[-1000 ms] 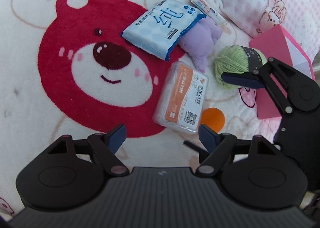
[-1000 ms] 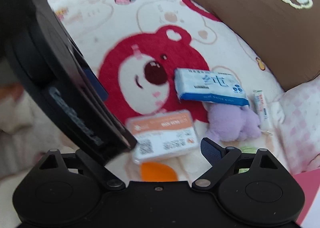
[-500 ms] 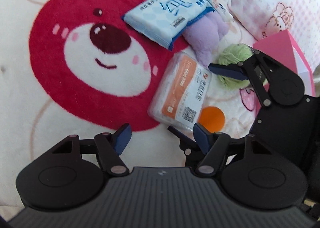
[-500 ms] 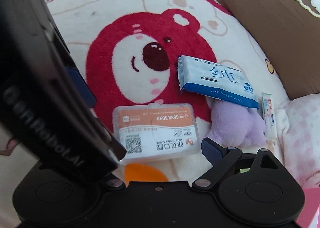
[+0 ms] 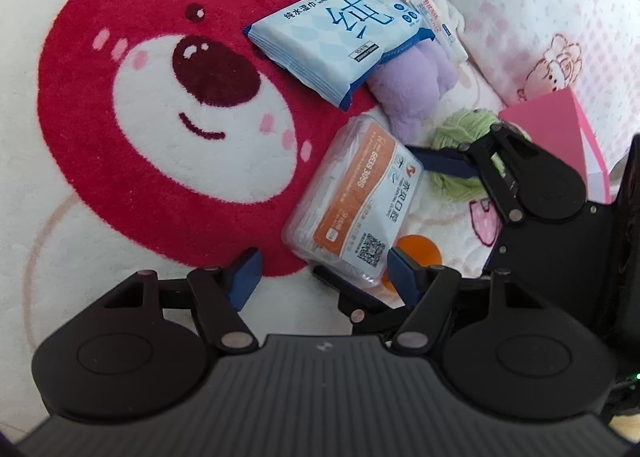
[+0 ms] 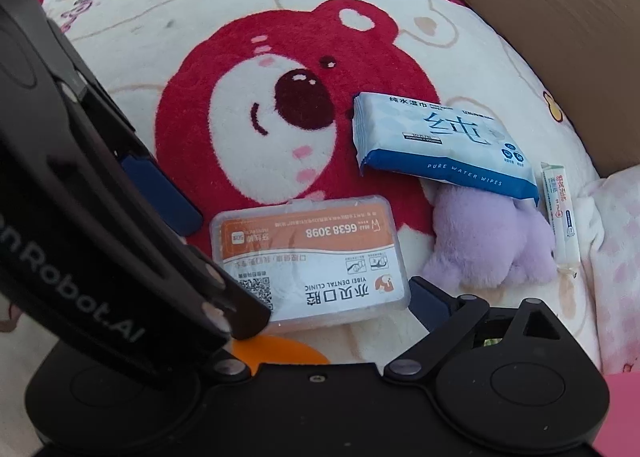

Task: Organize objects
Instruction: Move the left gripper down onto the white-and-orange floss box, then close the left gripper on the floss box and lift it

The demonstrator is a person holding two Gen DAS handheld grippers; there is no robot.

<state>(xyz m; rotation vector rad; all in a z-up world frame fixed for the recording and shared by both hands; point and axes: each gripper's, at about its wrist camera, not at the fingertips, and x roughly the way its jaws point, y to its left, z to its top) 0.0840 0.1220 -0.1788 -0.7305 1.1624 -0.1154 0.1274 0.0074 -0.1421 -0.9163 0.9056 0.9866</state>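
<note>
A clear plastic box with an orange label (image 5: 356, 201) lies flat on the bear blanket (image 5: 120, 161). My left gripper (image 5: 324, 273) hovers open over its near end, and its pads press on nothing. My right gripper (image 6: 324, 297) comes in from the right, open wide, with the box (image 6: 312, 253) lying lengthwise between its fingers (image 5: 444, 163). The left gripper's body hides the right gripper's left finger in the right wrist view. An orange ball (image 5: 416, 253) sits beside the box's near corner.
A blue wet-wipes pack (image 5: 340, 37) leans on a purple plush toy (image 5: 412, 85), with a small tube (image 5: 436, 21) beside them. Green yarn (image 5: 460, 133), a pink box (image 5: 560, 137) and a pink pillow (image 5: 540, 9) crowd the right. A brown cushion (image 6: 520, 9) borders the blanket.
Both grippers have sunk closer to the plastic box, which now fills more of each view. The left jaws narrowed a little. The right gripper's fingers now stand at the box's two ends.
</note>
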